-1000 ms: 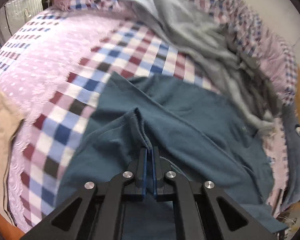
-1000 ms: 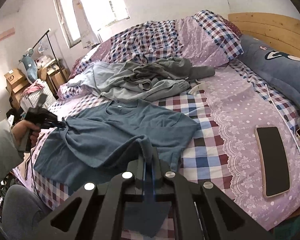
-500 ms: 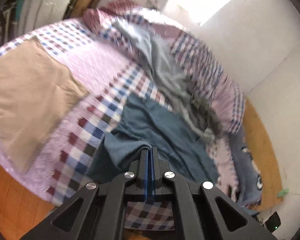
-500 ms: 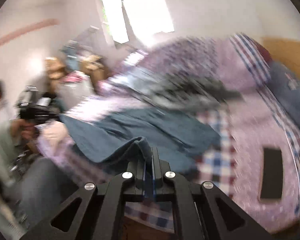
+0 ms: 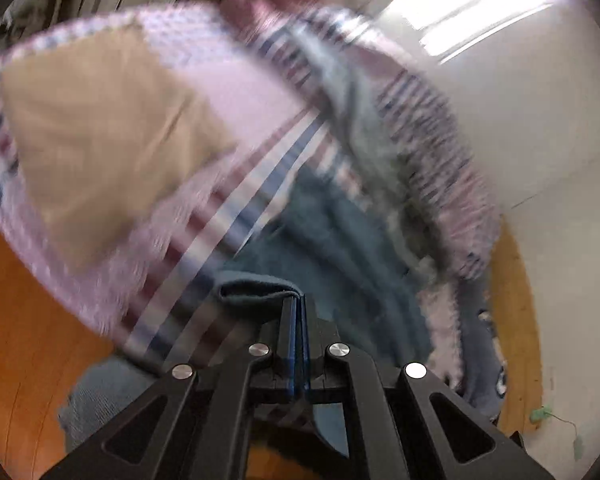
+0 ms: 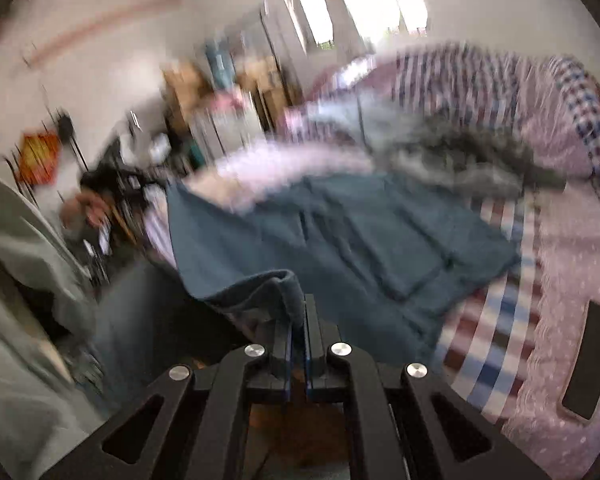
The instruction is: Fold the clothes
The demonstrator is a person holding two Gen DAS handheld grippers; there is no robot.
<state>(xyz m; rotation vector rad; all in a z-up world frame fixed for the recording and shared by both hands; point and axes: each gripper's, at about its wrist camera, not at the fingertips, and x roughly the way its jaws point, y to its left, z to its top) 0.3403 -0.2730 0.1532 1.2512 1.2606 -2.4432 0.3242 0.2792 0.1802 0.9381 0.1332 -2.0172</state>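
A teal blue T-shirt (image 6: pixel 372 236) lies spread over the checked bedspread, its near edge pulled off the bed. My right gripper (image 6: pixel 298 312) is shut on a bunched fold of its hem. In the left wrist view the same shirt (image 5: pixel 340 240) stretches away from my left gripper (image 5: pixel 298 304), which is shut on another rolled edge of it. Both views are motion-blurred. A hand holding the left gripper (image 6: pixel 112 196) shows at the shirt's far corner in the right wrist view.
A grey garment heap (image 6: pixel 452 148) lies behind the shirt. A folded tan garment (image 5: pixel 92 128) rests at the bed's left end. A dark phone (image 6: pixel 590 360) sits on the pink bedspread (image 6: pixel 560 264). Wooden floor (image 5: pixel 24 320) lies below, and clutter (image 6: pixel 220 92) along the wall.
Both grippers have pulled back and lifted with the shirt, dragging its near edge off the bed and stretching it flatter. The cameras swung sharply, blurring both views.
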